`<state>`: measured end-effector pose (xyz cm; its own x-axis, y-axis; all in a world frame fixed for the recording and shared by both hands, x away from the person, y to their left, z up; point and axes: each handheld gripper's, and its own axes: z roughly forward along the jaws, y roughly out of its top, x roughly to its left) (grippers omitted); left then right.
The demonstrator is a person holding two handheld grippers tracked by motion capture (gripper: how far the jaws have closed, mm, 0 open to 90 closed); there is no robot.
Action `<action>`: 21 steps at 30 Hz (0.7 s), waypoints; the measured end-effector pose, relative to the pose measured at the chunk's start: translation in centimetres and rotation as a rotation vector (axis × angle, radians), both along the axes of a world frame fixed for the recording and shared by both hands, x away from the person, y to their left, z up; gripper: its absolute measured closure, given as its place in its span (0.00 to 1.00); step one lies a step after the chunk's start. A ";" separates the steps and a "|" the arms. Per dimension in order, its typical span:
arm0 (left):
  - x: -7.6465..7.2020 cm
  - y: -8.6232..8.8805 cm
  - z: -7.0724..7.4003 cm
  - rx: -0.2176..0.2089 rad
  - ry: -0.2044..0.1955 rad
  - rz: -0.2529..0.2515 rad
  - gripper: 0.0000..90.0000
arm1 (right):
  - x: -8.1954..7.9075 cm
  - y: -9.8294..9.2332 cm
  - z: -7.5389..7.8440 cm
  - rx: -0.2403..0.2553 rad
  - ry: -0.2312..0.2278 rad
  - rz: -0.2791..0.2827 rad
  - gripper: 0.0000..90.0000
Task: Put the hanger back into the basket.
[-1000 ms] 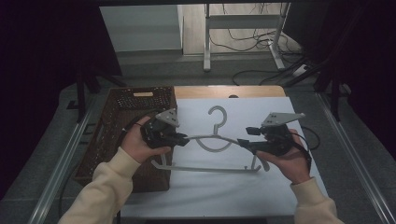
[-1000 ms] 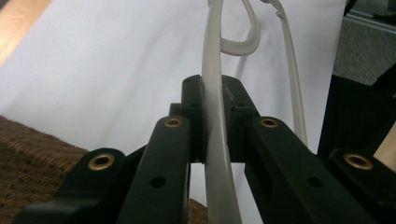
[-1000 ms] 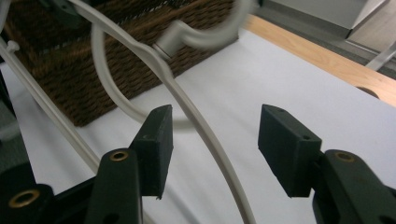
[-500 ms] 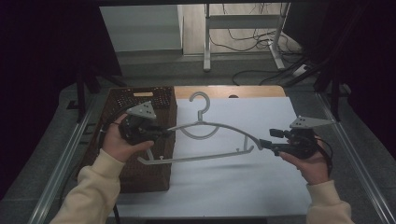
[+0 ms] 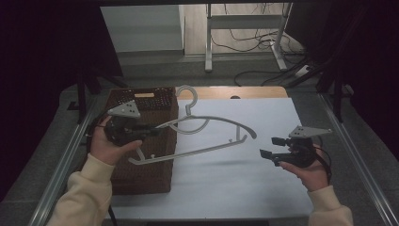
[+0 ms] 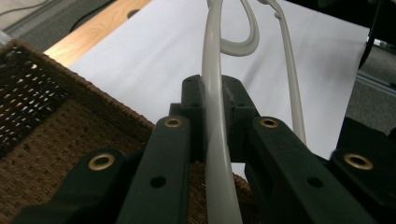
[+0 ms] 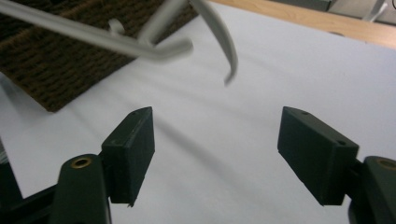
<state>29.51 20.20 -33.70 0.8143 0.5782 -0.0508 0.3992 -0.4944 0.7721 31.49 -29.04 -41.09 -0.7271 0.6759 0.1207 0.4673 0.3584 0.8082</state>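
Observation:
A pale grey plastic hanger point(image 5: 188, 152) hangs in the air, its left end over the wicker basket point(image 5: 141, 179) and its hook point(image 5: 184, 92) pointing away. My left gripper point(image 5: 153, 131) is shut on the hanger's left end. In the left gripper view the hanger's arm point(image 6: 219, 186) runs straight between the closed jaws of that gripper point(image 6: 212, 86). My right gripper point(image 5: 269, 147) is low over the white sheet, to the right of the hanger's free end. Its jaws have just been opening, and in the right gripper view this gripper point(image 7: 217, 140) has nothing between them, with the hanger point(image 7: 159, 49) beyond.
The brown wicker basket point(image 6: 56, 140) stands at the table's left side, partly on the white sheet point(image 5: 235, 183). A strip of wooden tabletop point(image 5: 244, 92) shows at the back. Metal rails point(image 5: 357, 160) run along both sides. Cables and a stand's legs point(image 5: 244, 42) lie on the floor beyond.
The right gripper has let go of the hanger's right end, opened, and drawn off to the right and down. The left gripper has carried the hanger leftward over the basket.

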 end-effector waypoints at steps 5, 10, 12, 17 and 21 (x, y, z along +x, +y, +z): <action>-0.3 0.6 0.1 -0.008 -0.012 0.016 0.91 | 0.2 0.3 -1.1 -0.028 0.022 -0.011 0.26; -0.7 1.6 0.3 -0.034 -0.020 0.052 0.91 | 0.5 0.1 -2.1 -0.050 0.048 -0.032 0.22; -0.7 1.8 0.3 -0.039 -0.023 0.056 0.91 | 0.5 0.0 -2.4 -0.056 0.051 -0.035 0.21; -1.2 3.1 0.2 -0.068 -0.033 0.086 0.91 | 0.5 -0.4 -3.1 -0.067 0.063 -0.051 0.21; -1.4 3.8 0.1 -0.081 -0.032 0.097 0.91 | 0.4 -0.5 -3.5 -0.081 0.069 -0.074 0.21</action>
